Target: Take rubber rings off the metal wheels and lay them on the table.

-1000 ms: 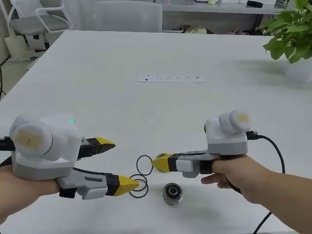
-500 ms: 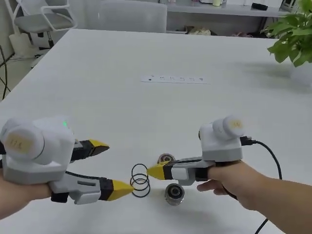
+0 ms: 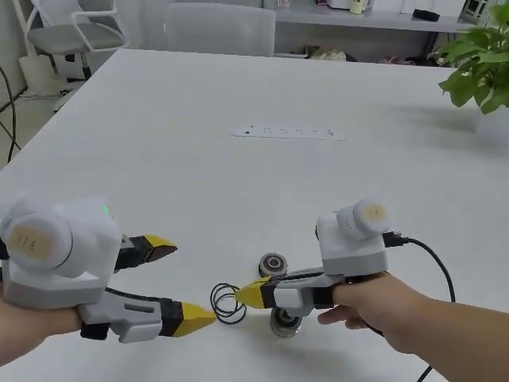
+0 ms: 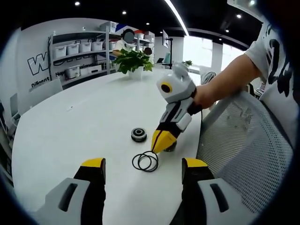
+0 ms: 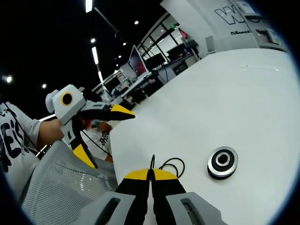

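Right gripper (image 3: pixel 248 294) has its jaws pressed together, and its own view shows a thin black strand of a ring (image 5: pixel 152 162) caught between the tips. It looks clenched on that ring's edge, low over the table (image 3: pixel 238 183). The tips sit at the small heap of rings (image 3: pixel 227 301) already lying there, just in front of the person.

Left gripper (image 3: pixel 176 282) is released, jaws spread wide, near the heap but apart from it.

The step in hand looks like laying this ring down. To do it well, lower the tips until the loop rests on the table. Then part the jaws only a little and draw straight back along their line, so the tips don't snag the other loops or flick them away.

One wheel (image 3: pixel 273 264) lies just beyond the heap, flat on its face, bore pointing up. A second wheel (image 3: pixel 284 322) is half hidden under the right gripper, so I can't tell which way it points.

The loose rings lie flat and overlap. Each is round, so none has a long axis. The held ring looks nearly edge-on to the jaws.
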### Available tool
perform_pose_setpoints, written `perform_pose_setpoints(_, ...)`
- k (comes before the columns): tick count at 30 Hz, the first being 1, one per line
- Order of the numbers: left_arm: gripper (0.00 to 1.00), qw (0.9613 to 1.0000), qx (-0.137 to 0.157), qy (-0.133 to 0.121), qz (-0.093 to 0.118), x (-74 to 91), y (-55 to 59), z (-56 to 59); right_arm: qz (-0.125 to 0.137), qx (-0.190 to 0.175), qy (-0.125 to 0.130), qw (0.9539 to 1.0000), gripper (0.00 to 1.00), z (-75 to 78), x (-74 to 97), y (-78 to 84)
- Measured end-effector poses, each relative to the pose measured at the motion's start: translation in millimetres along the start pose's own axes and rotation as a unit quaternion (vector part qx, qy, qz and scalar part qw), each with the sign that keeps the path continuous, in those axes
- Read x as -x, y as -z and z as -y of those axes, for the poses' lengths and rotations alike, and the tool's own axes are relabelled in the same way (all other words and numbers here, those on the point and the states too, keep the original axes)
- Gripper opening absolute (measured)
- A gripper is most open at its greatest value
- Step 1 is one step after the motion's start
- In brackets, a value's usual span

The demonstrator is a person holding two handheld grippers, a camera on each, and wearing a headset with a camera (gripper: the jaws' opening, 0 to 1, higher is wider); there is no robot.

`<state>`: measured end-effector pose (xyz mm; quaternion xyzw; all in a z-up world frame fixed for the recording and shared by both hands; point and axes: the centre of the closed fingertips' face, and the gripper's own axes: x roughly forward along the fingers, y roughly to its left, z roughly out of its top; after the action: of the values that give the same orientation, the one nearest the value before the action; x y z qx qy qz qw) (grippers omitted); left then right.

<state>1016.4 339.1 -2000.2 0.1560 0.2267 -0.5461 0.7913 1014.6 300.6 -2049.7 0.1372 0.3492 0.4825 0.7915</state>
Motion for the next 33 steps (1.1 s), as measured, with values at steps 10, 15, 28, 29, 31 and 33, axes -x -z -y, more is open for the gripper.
perform_pose_setpoints(10, 0.64, 1.0000, 0.000, -0.002, -0.001, 0.7, 0.3, -1.0, -0.019, 0.014, 0.018, 0.9996, 0.00, 7.6, -0.5, 8.8)
perform_pose_setpoints(15, 0.64, 1.0000, 0.002, -0.003, -0.002, 0.7, 0.5, -1.8, -0.018, 0.017, 0.030, 0.9992, 0.00, 13.3, 1.9, 8.7)
perform_pose_setpoints(28, 0.64, 1.0000, 0.001, -0.003, -0.004, 0.5, 1.3, -3.5, -0.026, 0.032, 0.046, 0.9981, 0.01, 20.3, 2.9, 10.8)
perform_pose_setpoints(29, 0.64, 1.0000, 0.001, -0.003, -0.004, 0.5, 1.3, -3.5, -0.026, 0.032, 0.046, 0.9981, 0.00, 20.5, 3.0, 10.9)
perform_pose_setpoints(31, 0.64, 1.0000, 0.002, -0.003, -0.004, 0.4, 1.4, -3.4, -0.029, 0.037, 0.049, 0.9977, 0.01, 21.5, 3.6, 11.4)
perform_pose_setpoints(33, 0.64, 1.0000, 0.001, -0.002, -0.006, 0.1, 1.8, -2.8, -0.031, 0.039, 0.051, 0.9975, 0.04, 22.7, 3.9, 12.1)
